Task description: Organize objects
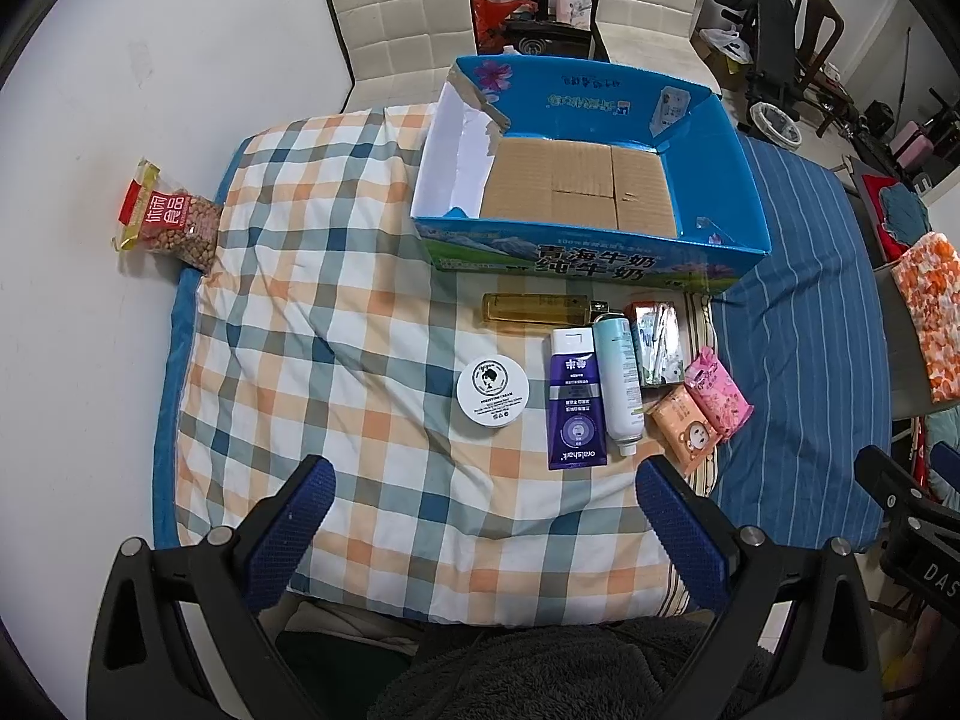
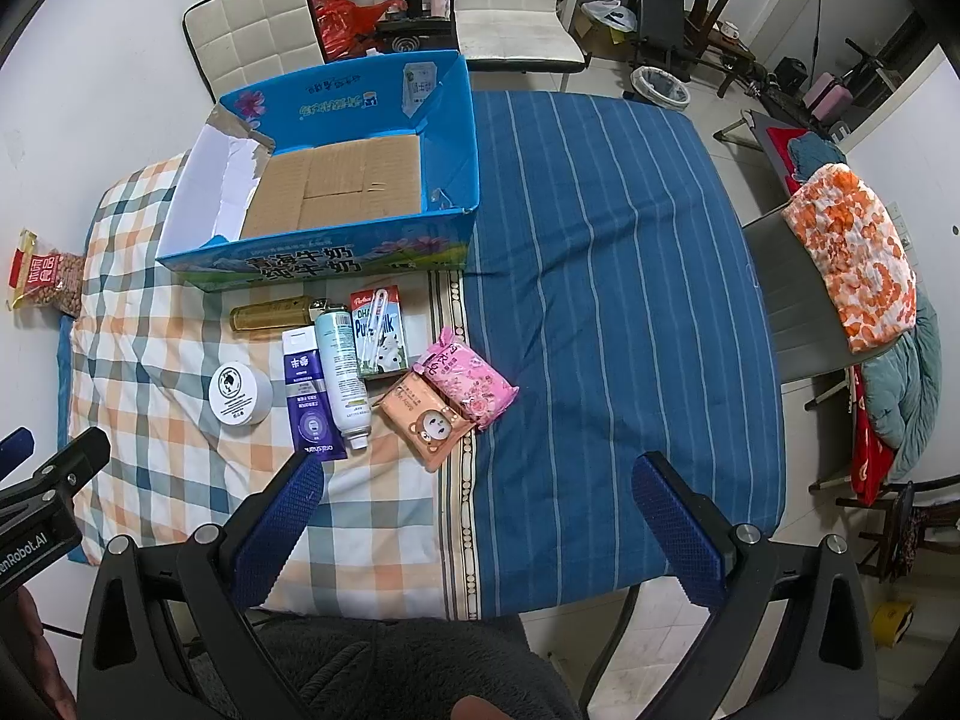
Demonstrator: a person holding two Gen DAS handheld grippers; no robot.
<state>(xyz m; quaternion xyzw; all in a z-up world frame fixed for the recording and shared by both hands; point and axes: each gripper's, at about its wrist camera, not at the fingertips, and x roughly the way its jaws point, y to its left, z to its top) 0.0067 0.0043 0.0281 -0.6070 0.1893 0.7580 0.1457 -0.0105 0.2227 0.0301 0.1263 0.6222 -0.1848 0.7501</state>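
An open blue cardboard box [image 1: 708,180] [image 2: 456,138] stands empty on the cloth-covered table. In front of it lie a yellow bottle [image 1: 534,309] [image 2: 273,313], a white round jar [image 1: 493,391] [image 2: 240,393], a purple tube [image 1: 575,399] [image 2: 309,396], a white spray bottle [image 1: 618,378] [image 2: 342,366], a milk carton [image 1: 657,345] [image 2: 379,330], an orange tissue pack [image 1: 684,427] [image 2: 429,417] and a pink tissue pack [image 1: 717,393] [image 2: 471,381]. My left gripper [image 1: 483,516] is open and empty, hovering near the front edge. My right gripper [image 2: 477,504] is open and empty, right of the items.
A bag of peanuts [image 1: 168,222] [image 2: 45,279] lies at the table's left edge. White chairs [image 1: 402,24] stand behind the table. A grey chair with an orange floral cushion [image 2: 852,258] stands at the right. Gym gear fills the back.
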